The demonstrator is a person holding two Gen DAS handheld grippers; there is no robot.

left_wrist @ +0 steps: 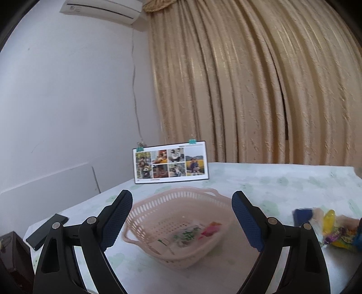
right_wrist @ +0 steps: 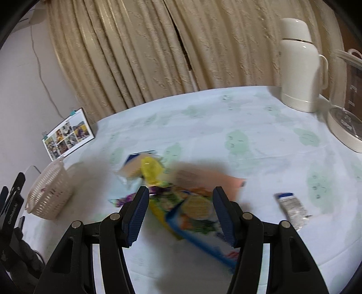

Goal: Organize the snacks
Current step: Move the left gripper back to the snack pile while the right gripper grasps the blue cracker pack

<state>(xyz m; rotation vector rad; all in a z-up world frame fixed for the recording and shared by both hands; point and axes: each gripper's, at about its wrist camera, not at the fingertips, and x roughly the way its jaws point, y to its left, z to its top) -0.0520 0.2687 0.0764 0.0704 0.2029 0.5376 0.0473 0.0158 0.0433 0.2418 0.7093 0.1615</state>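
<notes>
While both hand-held grippers gape empty, left [left_wrist: 182,203], right [right_wrist: 180,199], 1 basket [left_wrist: 158,203], approx 2 packets inside

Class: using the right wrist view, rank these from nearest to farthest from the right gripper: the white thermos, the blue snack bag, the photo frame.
1. Blue snack bag: lying between the open fingers of the right gripper.
2. Photo frame: far left, by the curtain.
3. White thermos: far right, at the table's back edge.

home room, beige curtain [left_wrist: 248,86], air conditioner [left_wrist: 101,8], photo calendar [left_wrist: 170,165], thermos [right_wrist: 298,65]
</notes>
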